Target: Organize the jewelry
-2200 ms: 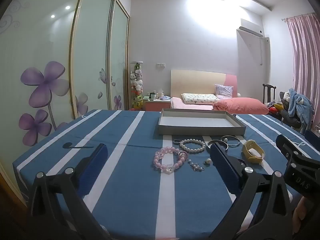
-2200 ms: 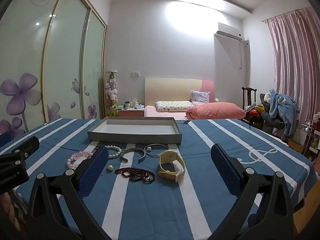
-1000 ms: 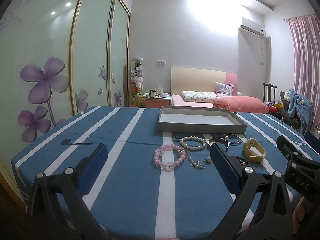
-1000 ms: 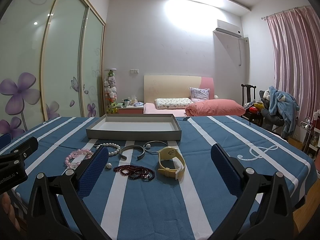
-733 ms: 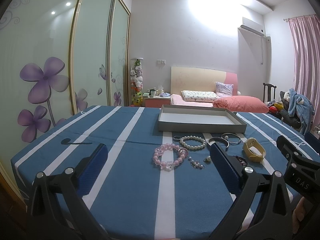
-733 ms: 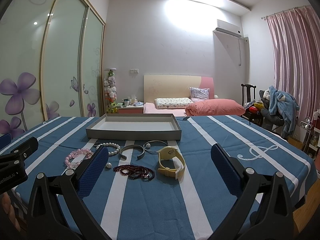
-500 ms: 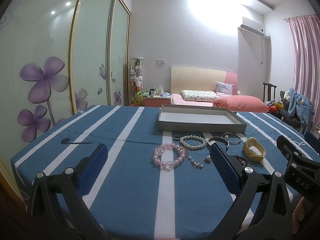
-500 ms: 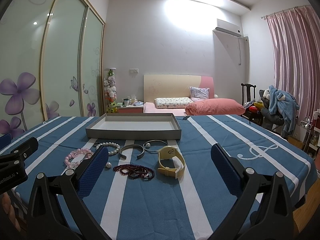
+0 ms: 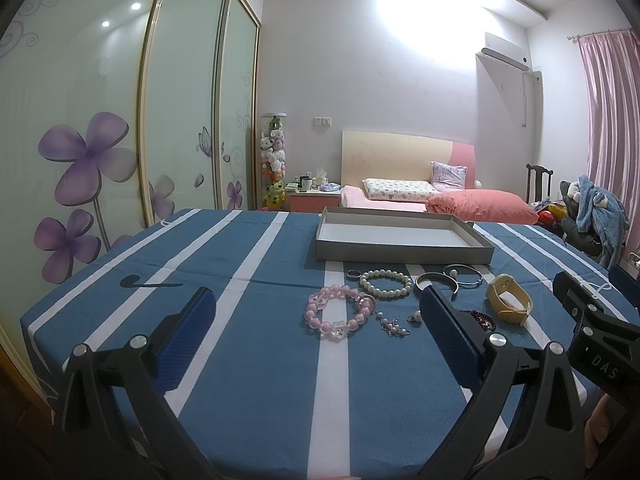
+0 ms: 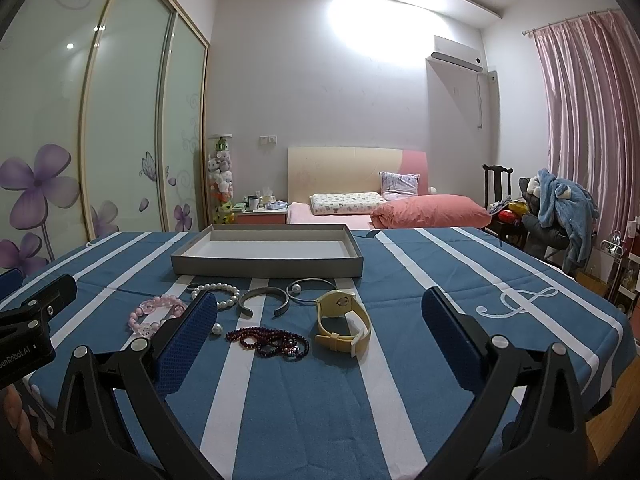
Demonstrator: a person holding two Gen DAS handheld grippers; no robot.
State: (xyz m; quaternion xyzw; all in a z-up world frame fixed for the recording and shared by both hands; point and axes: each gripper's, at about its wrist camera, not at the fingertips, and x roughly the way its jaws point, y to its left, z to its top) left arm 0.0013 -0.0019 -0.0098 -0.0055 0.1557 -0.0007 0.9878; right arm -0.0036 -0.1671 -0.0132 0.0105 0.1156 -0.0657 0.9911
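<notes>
Jewelry lies on a blue striped tablecloth [image 9: 240, 320] in front of a grey tray [image 9: 400, 254], whose white inside holds nothing. I see a pink bead bracelet [image 9: 340, 312], a pearl bracelet [image 9: 385, 283], a silver cuff [image 10: 264, 301], a thin bangle [image 10: 312, 289], a yellow watch [image 10: 343, 322], a dark red bead string [image 10: 268, 342] and small earrings [image 9: 394, 326]. My left gripper [image 9: 320, 332] is open, hovering short of the pink bracelet. My right gripper [image 10: 320, 328] is open too, hovering near the table's front edge with the red beads and watch ahead between its fingers.
Beyond the table stand a bed with a pink pillow [image 10: 430, 211], a nightstand [image 10: 262, 214] and a chair piled with clothes [image 10: 560, 208]. Sliding wardrobe doors [image 9: 120, 140] line the left wall. The table's right edge [image 10: 616, 320] drops to the floor.
Both views have shifted only slightly, dipping a little nearer the table. Both grippers stay open and the jewelry has not moved.
</notes>
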